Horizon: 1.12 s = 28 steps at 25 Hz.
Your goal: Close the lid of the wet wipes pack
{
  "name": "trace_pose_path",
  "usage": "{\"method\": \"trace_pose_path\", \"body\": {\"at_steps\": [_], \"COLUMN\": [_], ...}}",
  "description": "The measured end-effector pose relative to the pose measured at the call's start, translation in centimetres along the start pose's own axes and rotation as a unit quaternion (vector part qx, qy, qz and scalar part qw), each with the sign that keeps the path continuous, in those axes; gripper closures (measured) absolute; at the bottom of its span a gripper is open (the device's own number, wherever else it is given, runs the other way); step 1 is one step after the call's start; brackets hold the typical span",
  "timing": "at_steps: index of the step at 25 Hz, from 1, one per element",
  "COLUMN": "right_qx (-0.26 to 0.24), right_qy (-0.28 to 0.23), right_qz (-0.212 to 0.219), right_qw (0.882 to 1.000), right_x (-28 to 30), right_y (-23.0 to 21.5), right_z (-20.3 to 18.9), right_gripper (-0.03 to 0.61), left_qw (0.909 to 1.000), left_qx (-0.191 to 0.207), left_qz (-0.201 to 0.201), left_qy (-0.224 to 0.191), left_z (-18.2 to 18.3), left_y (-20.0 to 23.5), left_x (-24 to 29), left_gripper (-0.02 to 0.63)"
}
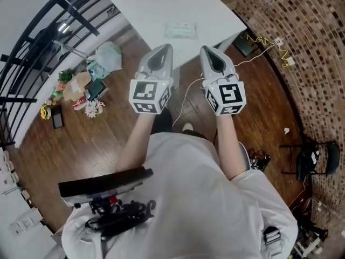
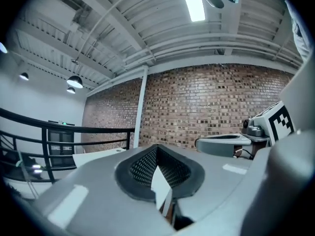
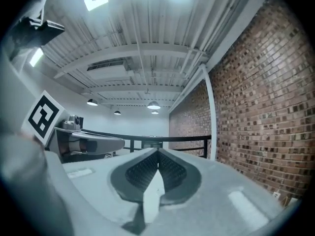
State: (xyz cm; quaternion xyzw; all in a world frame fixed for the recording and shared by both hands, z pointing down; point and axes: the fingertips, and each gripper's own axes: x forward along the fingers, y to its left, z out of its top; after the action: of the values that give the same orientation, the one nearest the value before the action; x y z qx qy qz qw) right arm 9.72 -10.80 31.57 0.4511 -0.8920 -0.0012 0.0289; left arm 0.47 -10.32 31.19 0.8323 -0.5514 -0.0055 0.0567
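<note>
A white surface (image 1: 145,9) stood on the wooden floor (image 1: 108,139) ahead of the person. Both grippers were held up in the air on the near side of its edge, side by side. The left gripper (image 1: 163,52) had its jaws pressed together at the tips with nothing between them, and so did the right gripper (image 1: 209,53). The wet wipes pack (image 1: 181,29) lay flat on the surface, a small pale rectangle with a bluish tint, too small to tell how its lid stood. It lay beyond both gripper tips, about midway between them and apart from either.
</note>
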Motion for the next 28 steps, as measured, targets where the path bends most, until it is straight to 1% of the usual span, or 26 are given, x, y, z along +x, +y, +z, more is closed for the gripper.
{"method": "trace_pose_path", "body": {"at_steps": [3, 5, 10, 15, 18, 21, 25, 28], "right_qx": [0.019, 0.029, 0.016, 0.009, 0.000, -0.009, -0.009, -0.013], "right_qy": [0.006, 0.011, 0.015, 0.001, -0.004, -0.004, 0.001, 0.008], "right_qz": [-0.004, -0.002, -0.005, -0.023, -0.022, -0.012, -0.017, -0.021], "right_qw": [1.000, 1.000, 1.000, 1.000, 1.000, 1.000, 1.000, 1.000], "right_x": [-3.0, -4.2, -5.2, -4.2, -3.0, -2.3, -1.9, -1.6], "right_y": [0.3, 1.0, 2.7, 2.7, 4.0, 6.0, 6.8, 7.4], "right_z": [-0.8, -1.0, -0.4, 0.8, 1.4, 1.5, 1.2, 1.3], "right_gripper": [0.589, 0.588, 0.588, 0.588, 0.588, 0.588, 0.588, 0.588], "left_qw": [0.9999, 0.9998, 0.9999, 0.9995, 0.9991, 0.9991, 0.9988, 0.9983], "left_qx": [0.008, 0.011, 0.015, 0.025, 0.028, 0.021, 0.024, 0.022], "left_qz": [0.007, 0.011, 0.004, -0.019, -0.033, -0.036, -0.042, -0.052], "left_qy": [0.012, 0.013, 0.007, -0.006, -0.002, 0.004, 0.003, 0.016], "left_z": [-0.5, -0.2, 0.9, 2.3, 2.4, 1.9, 1.8, 1.5], "left_y": [-2.3, -3.0, -3.3, -3.4, -2.4, -0.9, -0.1, 0.4], "left_x": [-2.4, -3.5, -4.4, -3.5, -3.8, -4.4, -4.8, -5.2], "left_gripper": [0.597, 0.597, 0.597, 0.597, 0.597, 0.597, 0.597, 0.597]}}
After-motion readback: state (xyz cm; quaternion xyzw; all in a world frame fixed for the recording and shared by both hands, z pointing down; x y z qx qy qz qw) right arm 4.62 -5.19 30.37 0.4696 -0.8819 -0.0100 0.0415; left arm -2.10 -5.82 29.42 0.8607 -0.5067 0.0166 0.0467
